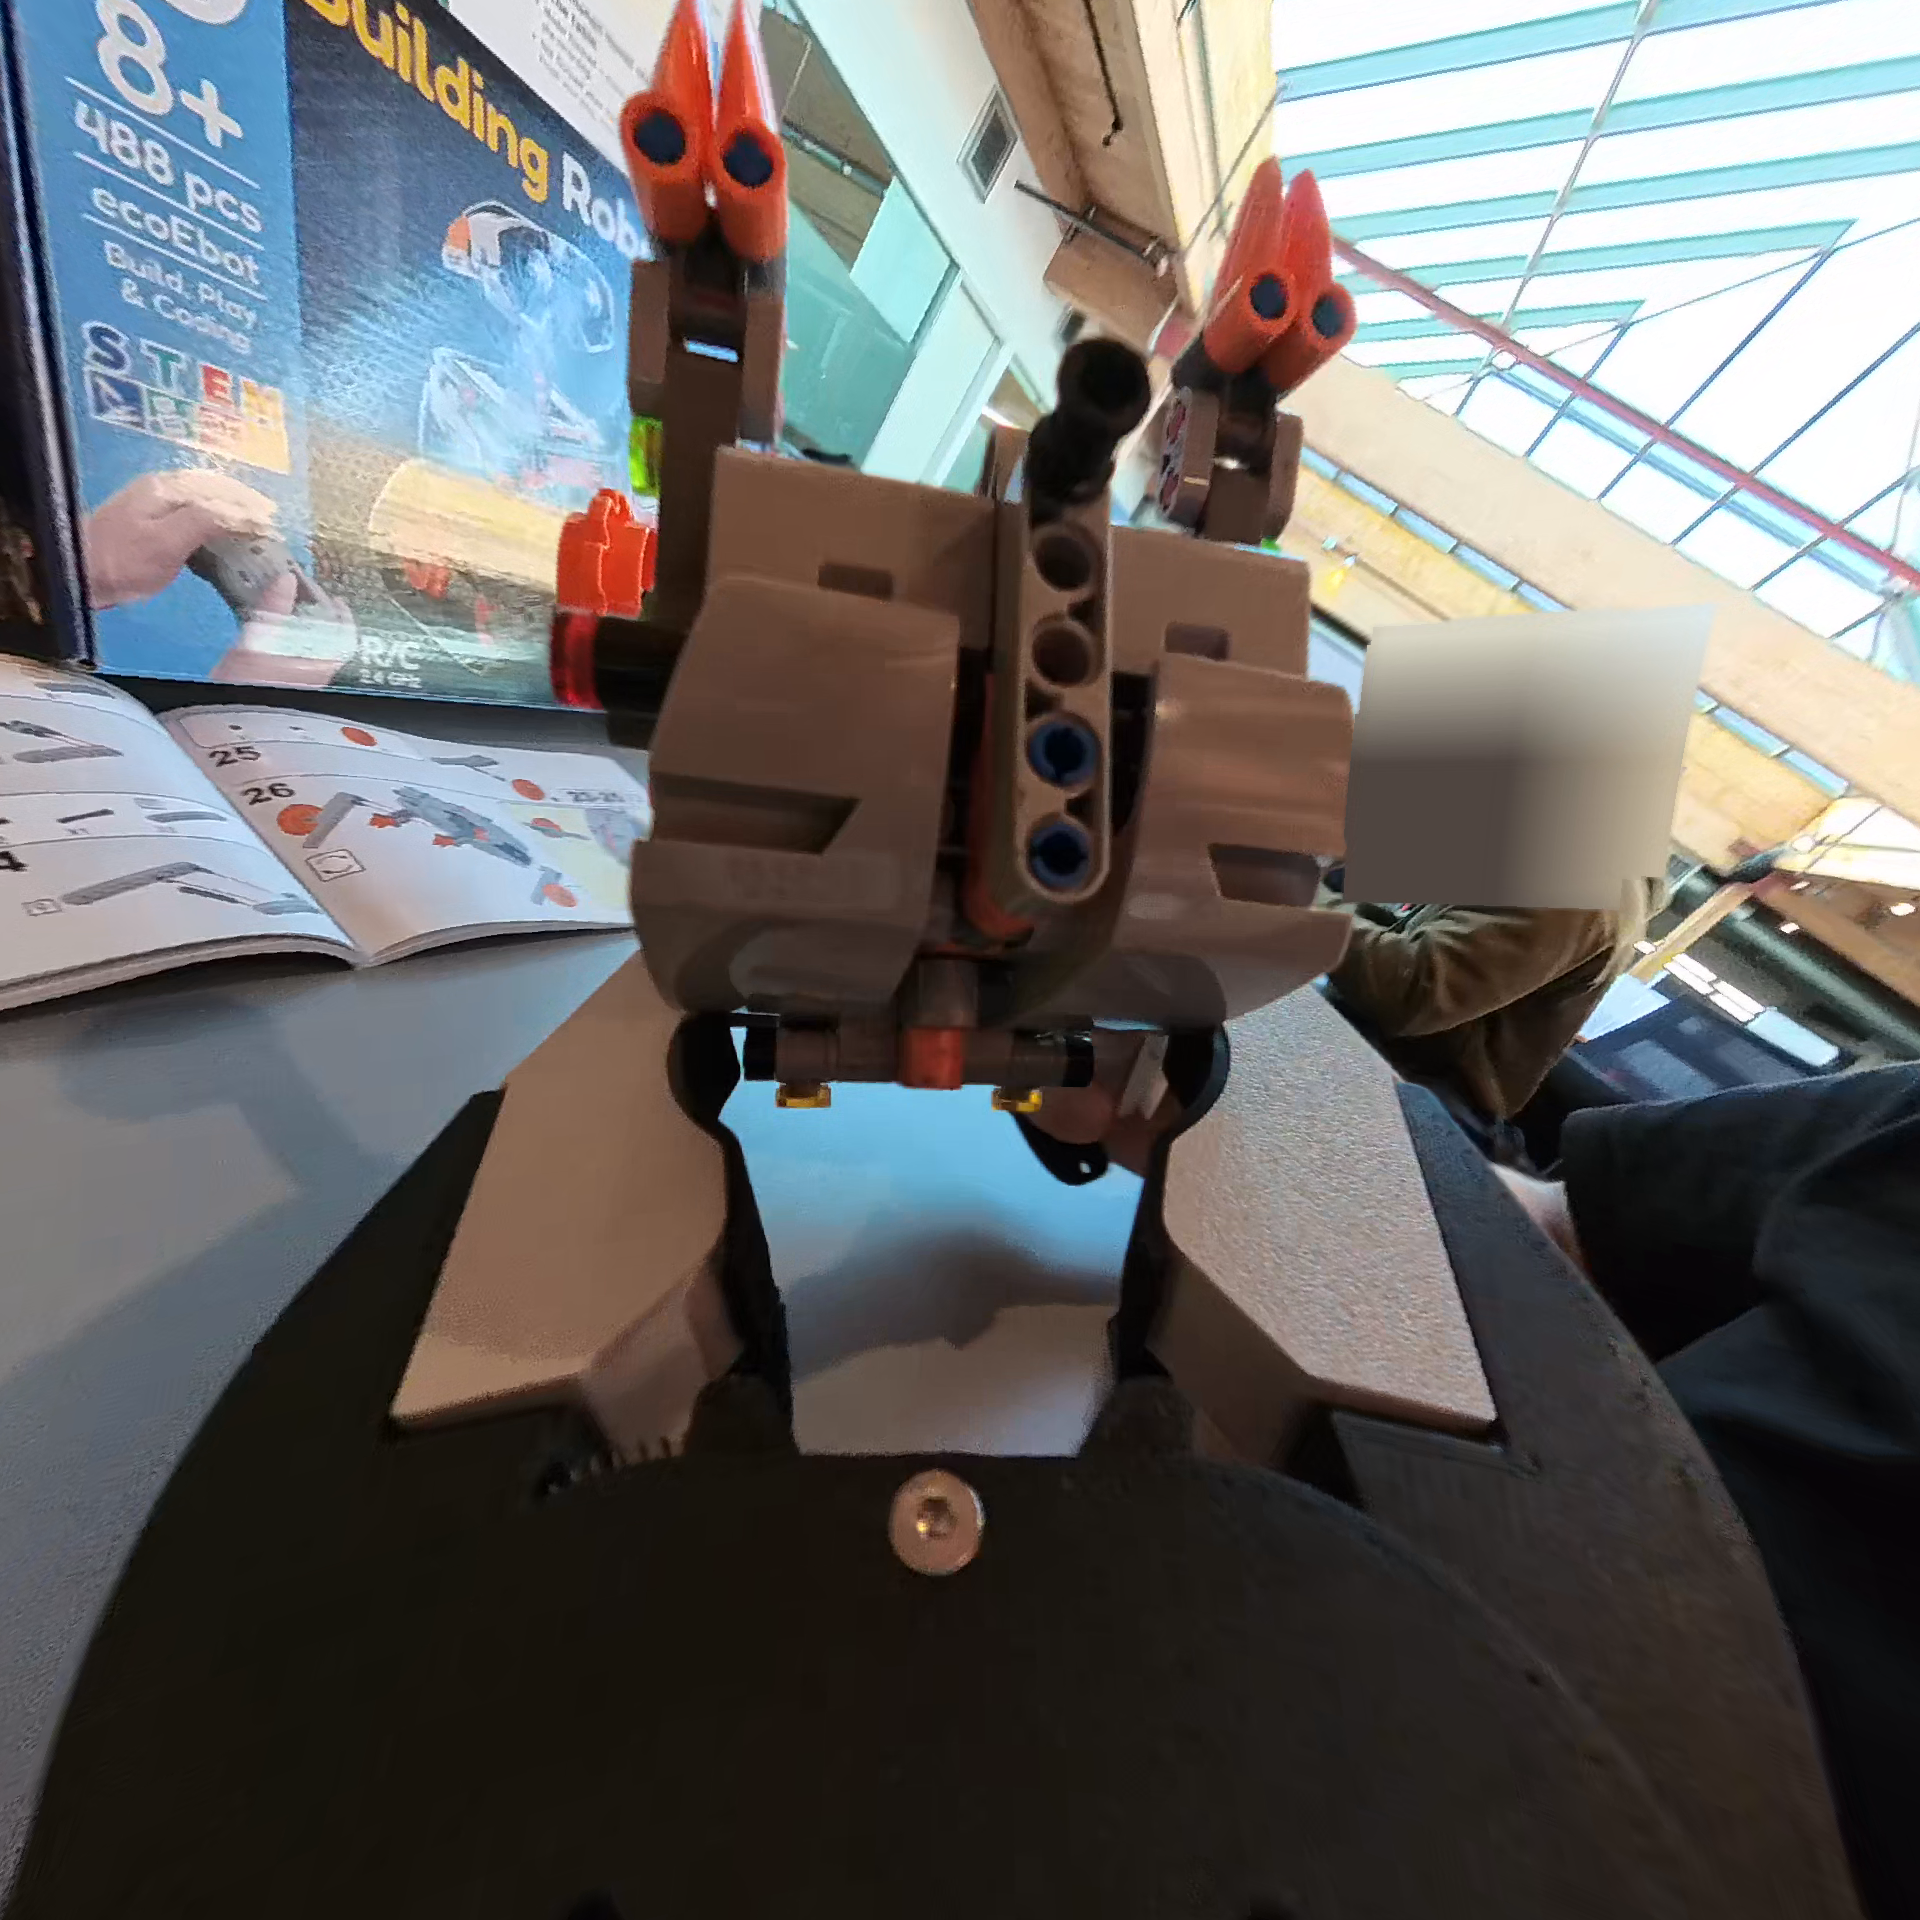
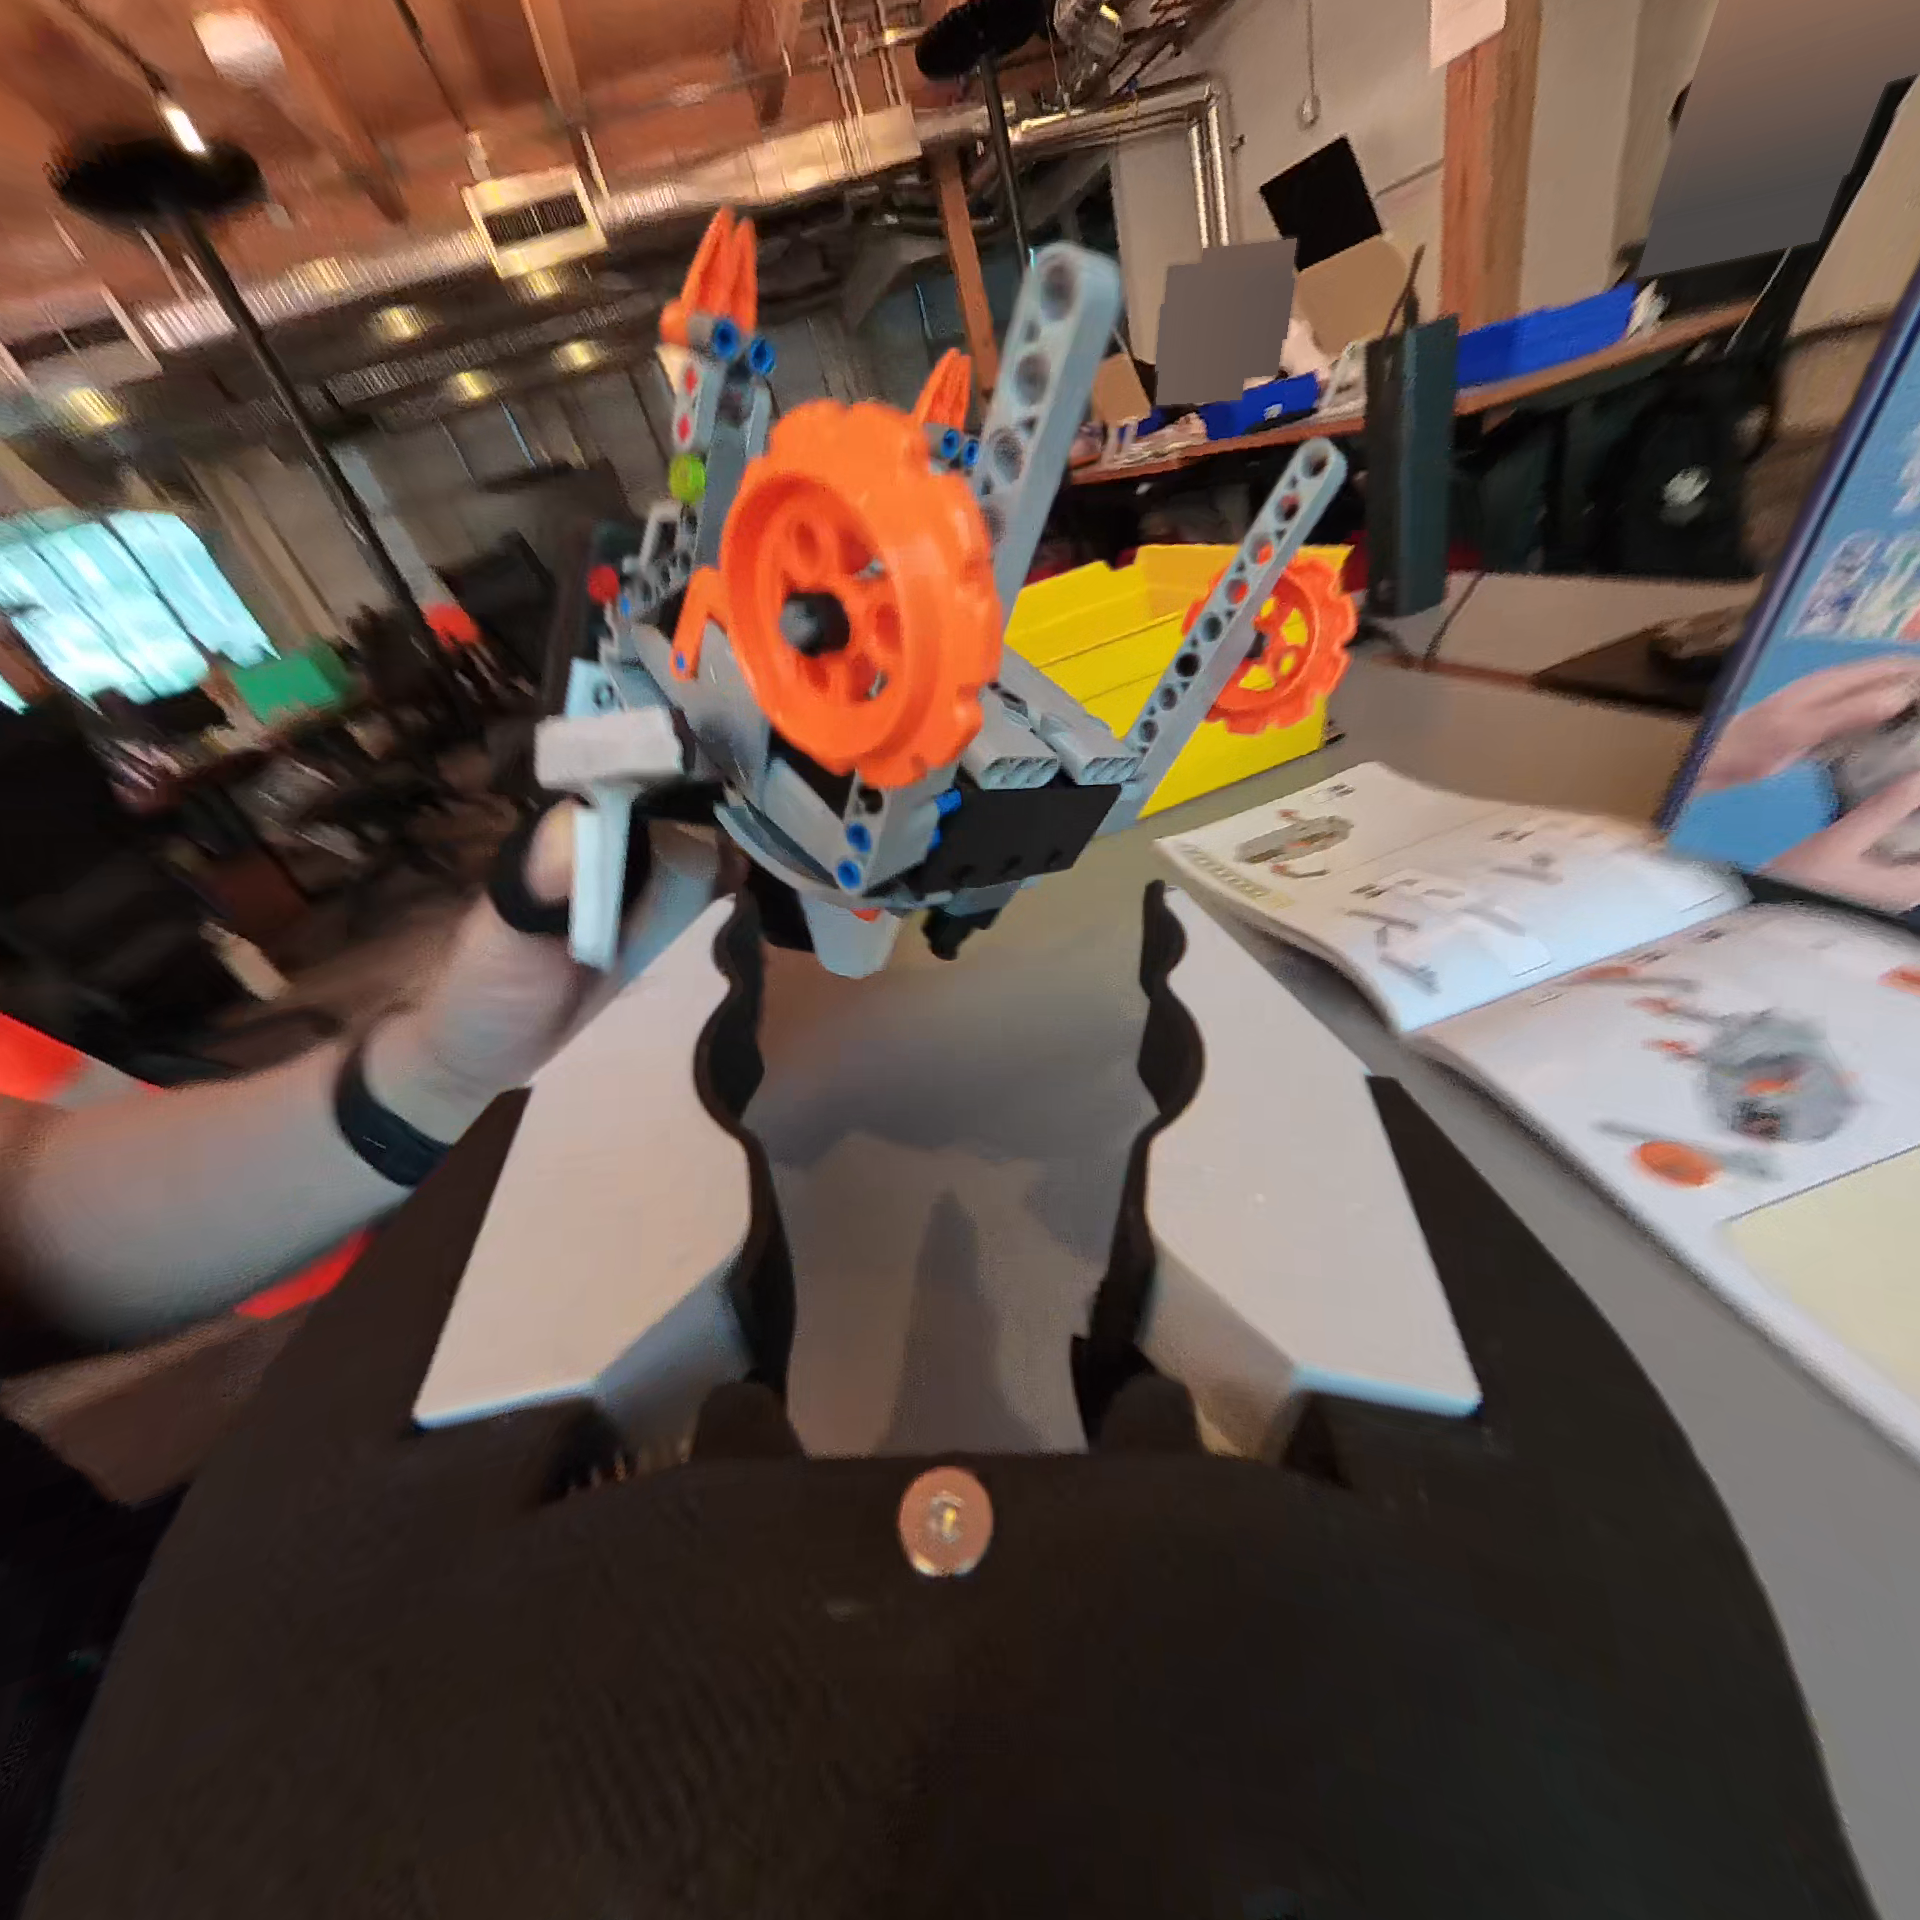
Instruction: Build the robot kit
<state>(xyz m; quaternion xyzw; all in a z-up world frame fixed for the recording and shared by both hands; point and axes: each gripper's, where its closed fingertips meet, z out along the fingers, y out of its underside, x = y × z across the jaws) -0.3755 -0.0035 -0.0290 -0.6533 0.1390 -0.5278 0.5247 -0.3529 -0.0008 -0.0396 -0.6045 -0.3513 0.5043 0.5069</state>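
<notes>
A grey brick-built robot model (image 1: 977, 727) with orange cone tips, an orange gear wheel and blue pins fills the left wrist view. My left gripper (image 1: 951, 1070) is shut on the model's lower cross bar and holds it above the grey table (image 1: 208, 1195). In the right wrist view the same model (image 2: 852, 623) hangs tilted, with a large orange wheel facing the camera. The left gripper's grey finger (image 2: 603, 831) and a hand (image 2: 468, 1039) show at its left. My right gripper (image 2: 945, 935) is open and empty, its tips just under the model's bottom.
An open instruction booklet (image 1: 312, 831) lies on the table, also in the right wrist view (image 2: 1558, 935). A blue product box (image 1: 312, 364) stands behind it. A yellow bin (image 2: 1112, 634) sits farther back. A person's dark sleeve (image 1: 1766, 1247) is at the right. The grippers are tip to tip, or close to it.
</notes>
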